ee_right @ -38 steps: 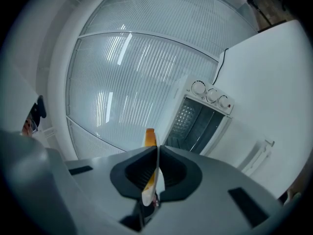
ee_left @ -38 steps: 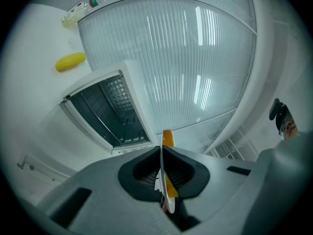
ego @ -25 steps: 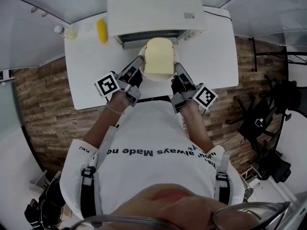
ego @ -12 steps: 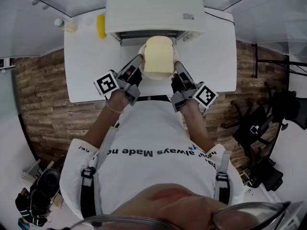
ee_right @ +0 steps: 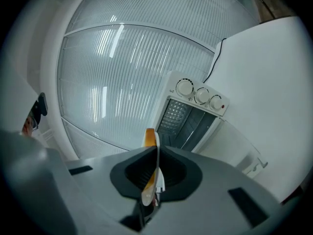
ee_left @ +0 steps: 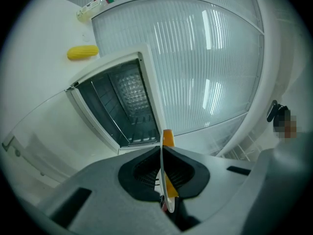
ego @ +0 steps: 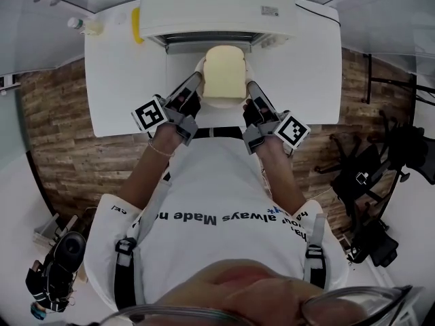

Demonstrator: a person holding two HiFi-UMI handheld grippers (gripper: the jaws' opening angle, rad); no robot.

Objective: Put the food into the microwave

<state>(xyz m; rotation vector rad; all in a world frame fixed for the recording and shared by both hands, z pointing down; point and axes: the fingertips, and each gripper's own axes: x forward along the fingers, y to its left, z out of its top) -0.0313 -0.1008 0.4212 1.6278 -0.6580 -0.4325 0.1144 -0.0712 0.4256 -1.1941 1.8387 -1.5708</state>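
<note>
A pale, square-cut slice of bread with a rounded top lies flat on a round white plate, and the plate is held from both sides just in front of the mouth of a boxy white microwave that stands on a white table. The left gripper is clamped on the plate's left rim and the right gripper on its right rim, each with its marker cube trailing back toward the person's wrists. In the left gripper view the two dark jaw pads are pressed together on the thin white edge of the plate, seen edge-on, with an orange-brown strip of crust standing just above them. Beyond lies the microwave's dark cavity with its clear glass door let down flat. The right gripper view shows the same hold – jaws closed tight on the plate rim, crust showing at the top – and past it the open cavity and three round white control knobs in a row. The bread is outside the cavity, at its opening. Farther back on the table, left of the microwave, lie a yellow corn cob and a small clear bottle.
</note>
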